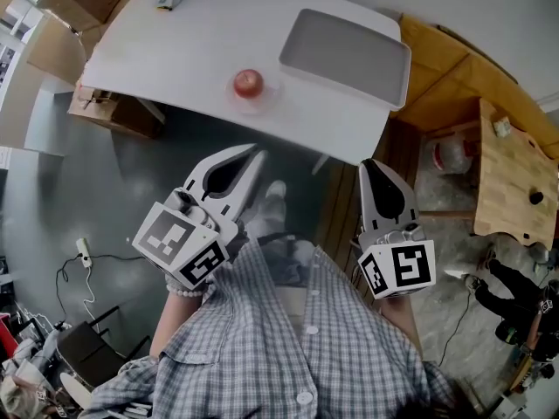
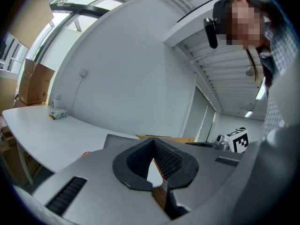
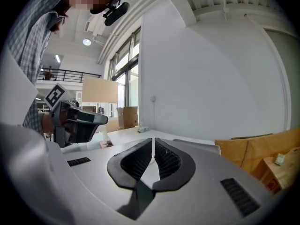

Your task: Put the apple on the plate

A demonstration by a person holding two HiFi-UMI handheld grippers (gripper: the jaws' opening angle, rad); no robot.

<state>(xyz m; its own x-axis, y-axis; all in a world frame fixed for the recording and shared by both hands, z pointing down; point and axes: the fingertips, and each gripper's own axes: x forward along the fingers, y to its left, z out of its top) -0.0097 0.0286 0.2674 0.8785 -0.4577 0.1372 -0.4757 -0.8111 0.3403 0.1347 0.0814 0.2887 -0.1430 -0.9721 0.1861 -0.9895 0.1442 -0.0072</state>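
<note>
Well short of the table, both tongs closed, empty
Near the person's chest, the left gripper point(image 1: 258, 153) and right gripper point(image 1: 371, 162) hold their jaws together; beyond, the apple point(image 1: 249, 83) sits on the white table point(image 1: 157, 51) by its near edge, well apart from both, at 12 o'clock from the left tongs and 10 o'clock from the right, the grey plate point(image 1: 345, 55) near it at 2 o'clock

left gripper point(image 1: 254, 157) and right gripper point(image 1: 373, 165) held side by side, pointing forward, jaws together, nothing between
</note>
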